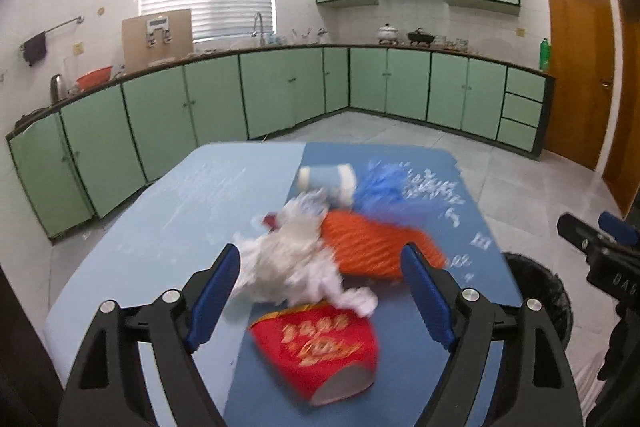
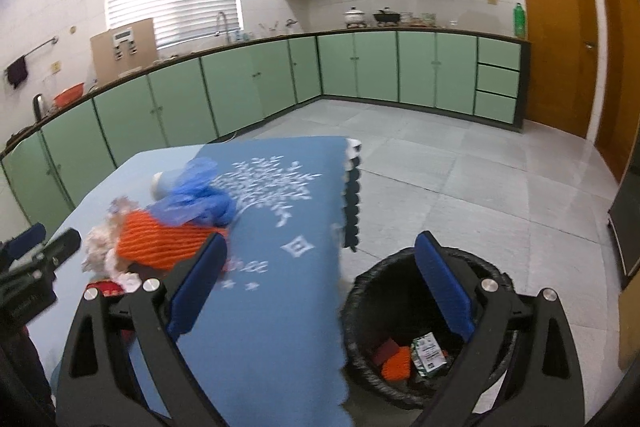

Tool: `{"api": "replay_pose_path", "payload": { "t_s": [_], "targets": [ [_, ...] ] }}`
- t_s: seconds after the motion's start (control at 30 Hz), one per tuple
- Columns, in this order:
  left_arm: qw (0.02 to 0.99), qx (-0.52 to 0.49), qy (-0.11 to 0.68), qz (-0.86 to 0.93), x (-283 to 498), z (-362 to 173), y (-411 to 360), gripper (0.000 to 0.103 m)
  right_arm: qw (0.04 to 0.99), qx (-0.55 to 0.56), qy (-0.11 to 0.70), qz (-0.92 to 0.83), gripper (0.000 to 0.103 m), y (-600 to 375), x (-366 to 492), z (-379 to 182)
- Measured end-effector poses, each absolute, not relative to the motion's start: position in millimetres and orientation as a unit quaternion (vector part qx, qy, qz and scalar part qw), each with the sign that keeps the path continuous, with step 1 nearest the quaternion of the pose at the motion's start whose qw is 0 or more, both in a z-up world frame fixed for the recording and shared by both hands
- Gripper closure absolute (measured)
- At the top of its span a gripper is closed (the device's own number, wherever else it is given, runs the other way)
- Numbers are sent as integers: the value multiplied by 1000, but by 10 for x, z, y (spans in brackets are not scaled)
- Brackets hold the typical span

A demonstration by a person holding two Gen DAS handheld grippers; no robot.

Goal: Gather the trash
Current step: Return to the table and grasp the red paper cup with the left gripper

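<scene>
Hovering over the heap of rubbish on the bench, the left gripper has its blue pads spread wide apart and holds nothing. Directly ahead of it, between the fingers, lies a crumpled white paper wad; just below that, nearest the gripper, a red paper cup lies tipped on its side. To the right of the wad sits an orange foam net, touching it, and beyond that a blue plastic bag and a pale roll, farthest from the gripper. The wide opening seems meant to take in the bulky, soft wad or the cup, which I judge to be the next pick; motion blur makes it hard to say which.

Further right, the right gripper is likewise spread open and empty. Its left finger stands over the patterned blue mat, its right finger over the black-lined trash bin on the floor beside the bench edge. Inside the bin, below the gripper, lie an orange net piece, a dark red scrap and a green packet. The bin stands close against the bench, probably so rubbish needs only a short carry. Most of the heap is not yet collected.
</scene>
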State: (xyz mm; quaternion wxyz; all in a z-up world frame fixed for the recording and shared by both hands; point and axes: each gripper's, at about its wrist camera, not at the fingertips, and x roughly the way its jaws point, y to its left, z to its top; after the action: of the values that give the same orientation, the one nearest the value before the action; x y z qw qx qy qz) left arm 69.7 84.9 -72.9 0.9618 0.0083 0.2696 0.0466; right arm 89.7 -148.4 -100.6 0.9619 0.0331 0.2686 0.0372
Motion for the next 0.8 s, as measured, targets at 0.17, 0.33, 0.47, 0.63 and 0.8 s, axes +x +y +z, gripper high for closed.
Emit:
{"api": "replay_pose_path", "payload": {
  "t_s": [0.17, 0.33, 0.47, 0.63, 0.8],
  "targets": [
    [957, -4, 286, 57, 627, -943, 877, 22, 962, 23, 269, 50, 11, -1315, 826, -1040],
    [951, -4, 302, 61, 610, -1163, 838, 22, 960, 21, 274, 54, 11, -1249, 763, -1130],
    [947, 1, 314, 63, 638, -1287, 811, 22, 958, 22, 282, 56, 11, -1235, 743, -1216],
    [942, 4, 330, 62, 711, -1377, 766, 22, 957, 20, 285, 56, 11, -1240, 754, -1243],
    [940, 7, 337, 59, 773, -1401, 675, 18, 956, 22, 288, 52, 11, -1278, 790, -1266]
  ]
}}
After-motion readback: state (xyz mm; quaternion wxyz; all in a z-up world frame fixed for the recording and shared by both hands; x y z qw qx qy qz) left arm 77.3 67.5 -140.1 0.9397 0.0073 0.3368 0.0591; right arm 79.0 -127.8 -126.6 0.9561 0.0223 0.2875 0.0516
